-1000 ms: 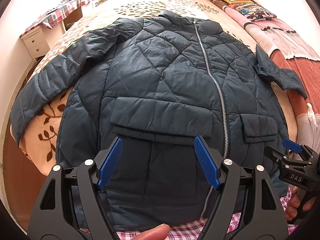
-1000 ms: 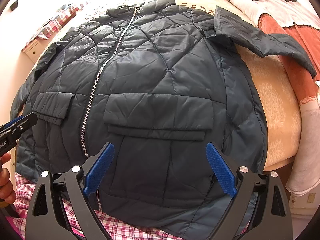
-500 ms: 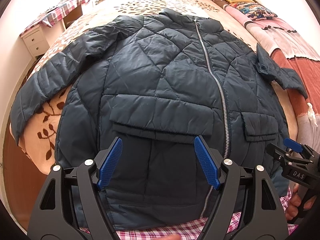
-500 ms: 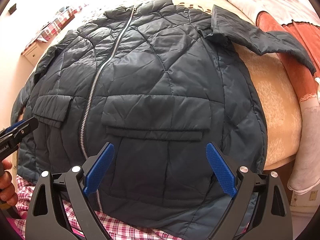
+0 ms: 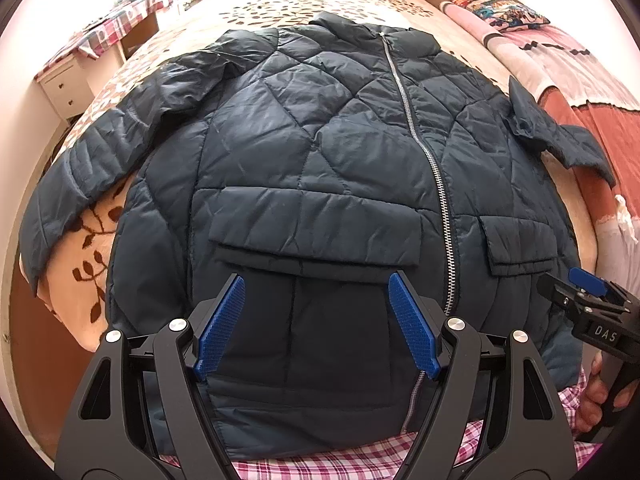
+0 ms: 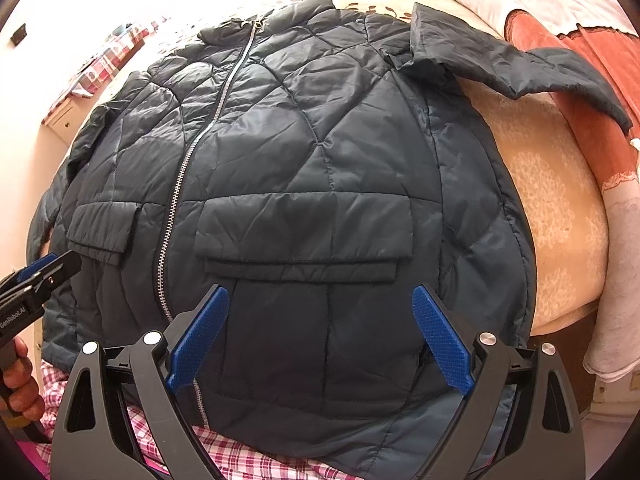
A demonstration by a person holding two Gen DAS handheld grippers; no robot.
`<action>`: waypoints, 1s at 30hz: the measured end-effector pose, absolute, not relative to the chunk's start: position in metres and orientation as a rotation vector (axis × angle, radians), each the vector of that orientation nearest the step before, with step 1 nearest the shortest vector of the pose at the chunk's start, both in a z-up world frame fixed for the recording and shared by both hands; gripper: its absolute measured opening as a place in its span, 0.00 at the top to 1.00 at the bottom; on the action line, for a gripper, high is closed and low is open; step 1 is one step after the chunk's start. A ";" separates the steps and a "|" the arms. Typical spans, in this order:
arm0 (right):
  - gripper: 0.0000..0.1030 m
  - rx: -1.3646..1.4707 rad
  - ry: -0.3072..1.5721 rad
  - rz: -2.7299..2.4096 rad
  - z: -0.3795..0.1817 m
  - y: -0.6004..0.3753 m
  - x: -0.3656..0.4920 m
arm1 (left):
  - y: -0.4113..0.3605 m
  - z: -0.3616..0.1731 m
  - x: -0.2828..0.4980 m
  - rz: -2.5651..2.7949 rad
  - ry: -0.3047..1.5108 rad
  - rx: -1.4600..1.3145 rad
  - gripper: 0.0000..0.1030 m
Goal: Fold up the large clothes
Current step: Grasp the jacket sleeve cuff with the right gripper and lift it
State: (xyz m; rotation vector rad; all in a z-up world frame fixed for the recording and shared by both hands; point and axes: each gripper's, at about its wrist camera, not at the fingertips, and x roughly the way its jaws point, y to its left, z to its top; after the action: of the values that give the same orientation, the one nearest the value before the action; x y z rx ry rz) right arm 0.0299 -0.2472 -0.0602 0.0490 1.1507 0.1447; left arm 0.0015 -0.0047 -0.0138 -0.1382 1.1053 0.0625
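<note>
A dark blue quilted jacket (image 5: 304,152) (image 6: 320,152) lies face up and zipped on the bed, collar far, hem toward me, both sleeves spread out to the sides. My left gripper (image 5: 316,284) hovers open above the jacket's left flap pocket (image 5: 316,224), blue pads wide apart with nothing between them. My right gripper (image 6: 320,296) also stands open, above the right flap pocket (image 6: 304,236). Each gripper shows at the edge of the other's view: the right gripper (image 5: 580,292), the left gripper (image 6: 44,268). The hem hangs over the bed's near edge.
The bed has a beige leaf-patterned cover (image 5: 280,12); folded pink and red blankets (image 5: 580,88) and a pillow lie along its right side. A white nightstand (image 5: 64,84) with a checked cloth stands far left. A person's pink plaid clothing (image 5: 360,460) fills the bottom edge.
The left wrist view shifted slightly, so the jacket sits a little lower and nearer; a fingertip seen at the bottom earlier is gone. Both grippers stayed open.
</note>
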 end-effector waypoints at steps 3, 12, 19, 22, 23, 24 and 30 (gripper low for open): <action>0.12 0.064 1.148 0.144 -0.060 -0.250 0.030 | -0.006 -0.013 0.002 0.059 1.107 -0.130 0.28; 0.12 0.092 1.131 0.122 -0.060 -0.265 0.033 | -0.015 -0.008 0.007 0.018 1.089 -0.089 0.28; 0.12 0.109 1.075 0.073 -0.051 -0.296 0.045 | -0.026 0.002 0.014 -0.017 1.057 -0.019 0.28; 0.13 0.143 1.027 0.025 -0.041 -0.327 0.057 | -0.030 0.005 0.018 -0.024 1.058 0.000 0.28; 0.13 0.158 1.014 0.004 -0.037 -0.339 0.062 | -0.031 0.006 0.020 -0.026 1.061 0.001 0.28; 0.14 0.179 1.003 -0.018 -0.033 -0.351 0.067 | -0.031 0.006 0.021 -0.028 1.065 0.001 0.28; 0.16 0.397 0.914 -0.163 -0.012 -0.439 0.101 | -0.035 0.008 0.026 -0.022 1.073 0.007 0.28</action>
State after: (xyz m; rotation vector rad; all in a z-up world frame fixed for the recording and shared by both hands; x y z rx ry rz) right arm 0.1007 -0.4389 -0.0118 0.3967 0.9138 -0.1627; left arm 0.0258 -0.0352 0.0076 0.0067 1.0729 -0.0221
